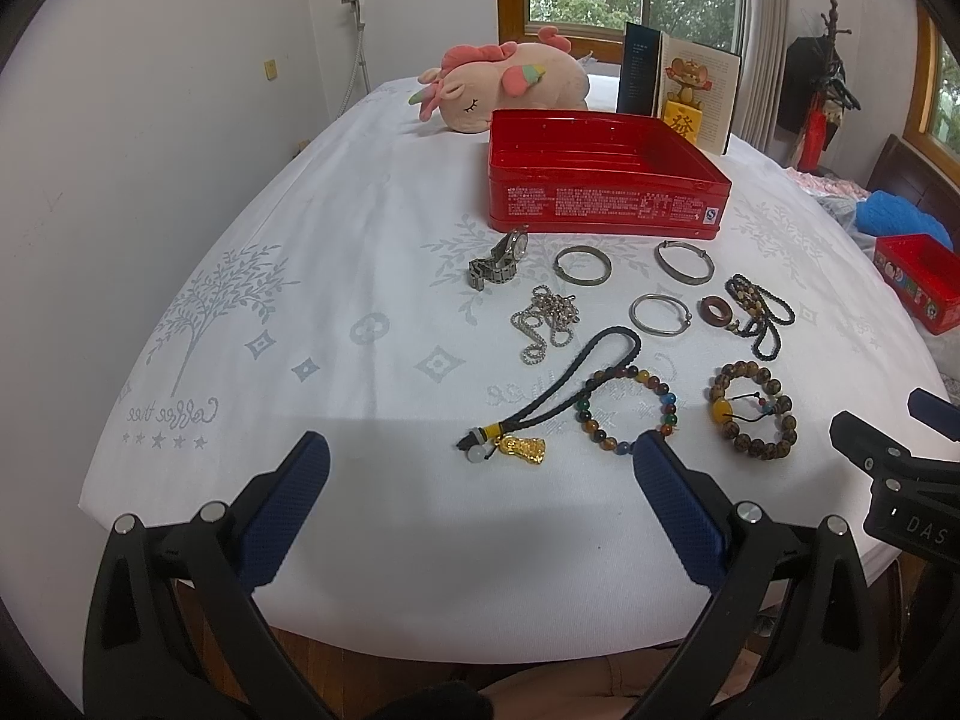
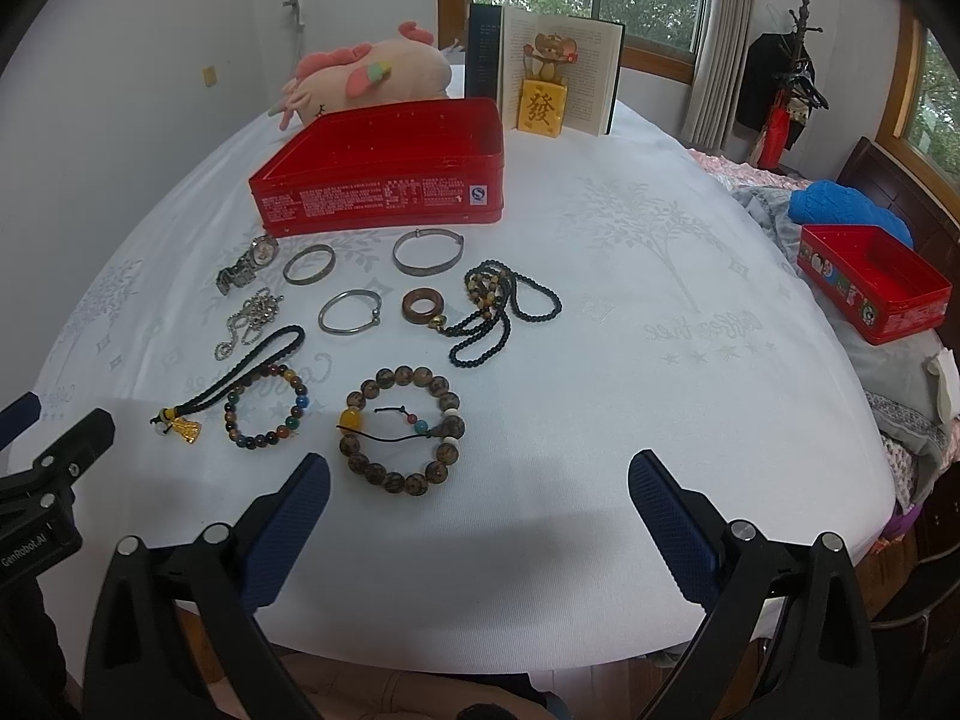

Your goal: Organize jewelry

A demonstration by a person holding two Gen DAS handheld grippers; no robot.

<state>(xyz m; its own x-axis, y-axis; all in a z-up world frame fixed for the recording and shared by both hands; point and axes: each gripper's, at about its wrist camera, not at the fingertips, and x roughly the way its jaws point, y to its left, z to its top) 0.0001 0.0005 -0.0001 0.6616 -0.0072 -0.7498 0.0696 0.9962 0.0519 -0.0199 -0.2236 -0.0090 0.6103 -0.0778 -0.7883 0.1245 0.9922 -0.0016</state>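
An open red tin (image 1: 606, 204) (image 2: 384, 204) stands on the white tablecloth. Jewelry lies in front of it: a steel watch (image 1: 501, 261) (image 2: 246, 267), a silver chain (image 1: 546, 315) (image 2: 249, 315), three metal bangles, a wooden ring (image 1: 717, 311) (image 2: 423, 305), black bead necklaces (image 1: 759, 309) (image 2: 507, 309), a black cord with a gold charm (image 1: 525, 449) (image 2: 186, 429), a multicoloured bead bracelet (image 1: 630, 405) (image 2: 267, 411) and a brown bead bracelet (image 1: 753, 417) (image 2: 399, 429). My left gripper (image 1: 480, 501) is open, near the charm. My right gripper (image 2: 480, 504) is open, just right of the brown bracelet.
A pink plush toy (image 1: 510, 84) (image 2: 366, 75), an open book (image 1: 678, 78) (image 2: 543, 66) and a yellow figurine block (image 1: 681, 120) (image 2: 542, 111) stand behind the tin. A second red tin (image 1: 921, 279) (image 2: 873, 279) sits on bedding at the right. The table edge runs close below both grippers.
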